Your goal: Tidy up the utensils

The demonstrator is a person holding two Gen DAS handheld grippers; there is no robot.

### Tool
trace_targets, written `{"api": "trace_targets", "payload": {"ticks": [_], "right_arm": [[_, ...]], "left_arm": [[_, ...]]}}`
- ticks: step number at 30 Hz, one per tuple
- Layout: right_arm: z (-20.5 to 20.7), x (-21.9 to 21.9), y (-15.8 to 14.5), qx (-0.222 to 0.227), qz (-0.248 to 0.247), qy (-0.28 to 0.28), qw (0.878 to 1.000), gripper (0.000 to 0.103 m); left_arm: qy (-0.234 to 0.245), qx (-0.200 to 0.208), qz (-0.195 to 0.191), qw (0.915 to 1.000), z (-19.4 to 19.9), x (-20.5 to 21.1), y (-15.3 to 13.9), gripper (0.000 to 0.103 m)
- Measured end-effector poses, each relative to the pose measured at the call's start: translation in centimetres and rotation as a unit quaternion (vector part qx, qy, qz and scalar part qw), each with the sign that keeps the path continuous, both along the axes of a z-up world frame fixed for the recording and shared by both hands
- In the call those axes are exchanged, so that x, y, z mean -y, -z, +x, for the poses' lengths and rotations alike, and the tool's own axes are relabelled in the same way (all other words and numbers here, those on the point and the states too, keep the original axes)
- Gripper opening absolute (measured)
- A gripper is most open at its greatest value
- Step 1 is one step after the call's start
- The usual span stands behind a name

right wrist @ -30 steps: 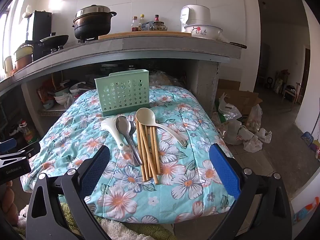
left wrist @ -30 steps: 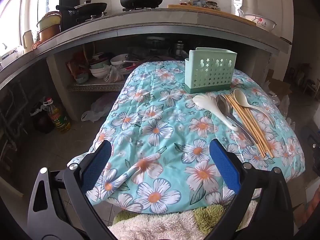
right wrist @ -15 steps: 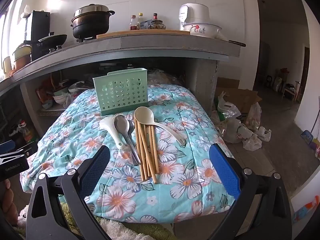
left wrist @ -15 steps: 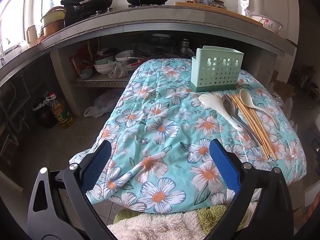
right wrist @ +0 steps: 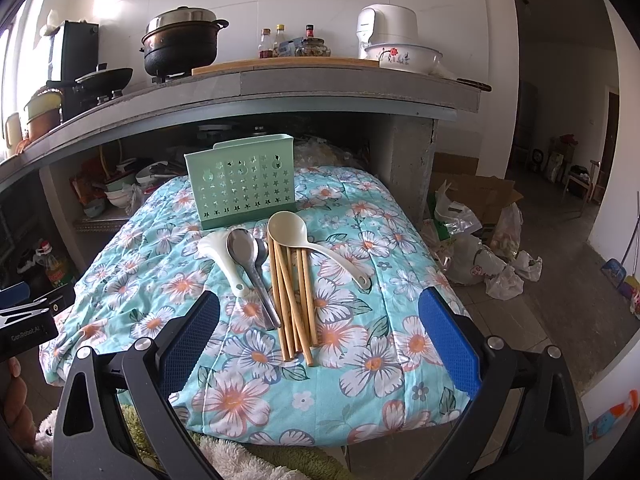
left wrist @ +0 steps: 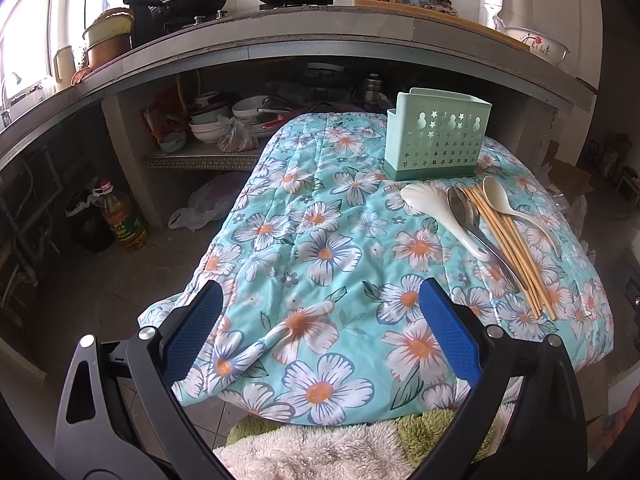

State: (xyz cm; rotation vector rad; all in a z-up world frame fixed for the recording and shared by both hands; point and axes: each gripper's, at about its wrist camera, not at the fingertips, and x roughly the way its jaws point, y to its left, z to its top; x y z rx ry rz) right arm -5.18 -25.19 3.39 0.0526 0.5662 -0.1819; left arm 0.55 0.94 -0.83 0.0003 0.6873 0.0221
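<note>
The right gripper (right wrist: 318, 312) hangs above the near end of the floral quilt (right wrist: 360, 364), its blue-padded jaws spread wide with nothing between them, pointing straight at the laid-out utensils. The left gripper (left wrist: 318, 304) hovers lower and off to the left over the quilt's rumpled near corner, jaws likewise wide apart and empty; in the right wrist view its body shows at the left edge, with part of a hand (right wrist: 14, 396) under it.

The mint-green utensil holder (right wrist: 242, 184) stands upright at the far end of the quilt, its front pierced with star cut-outs. What lies inside it cannot be told from either view. Just in front of it the utensils lie side by side on the cloth: a white rice paddle (right wrist: 222, 258) at the left, a metal spoon (right wrist: 250, 266) touching it, a bundle of wooden chopsticks (right wrist: 292, 300) next, and a cream ladle (right wrist: 308, 246) whose bowl rests over the chopsticks' far ends, handle angling right.

Behind, a black pot (right wrist: 180, 46) sits on the concrete counter (right wrist: 320, 84).
</note>
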Motion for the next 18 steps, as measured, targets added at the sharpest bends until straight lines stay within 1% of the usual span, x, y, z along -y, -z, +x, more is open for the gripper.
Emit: {"api": "trace_targets", "payload": {"ticks": [18], "right_arm": [[0.01, 0.01, 0.1, -0.002, 0.001, 0.0, 1.0, 0.097]], "left_arm": [[-0.001, -0.002, -0.001, 1.0, 0.09, -0.06, -0.06, 0.095]]}}
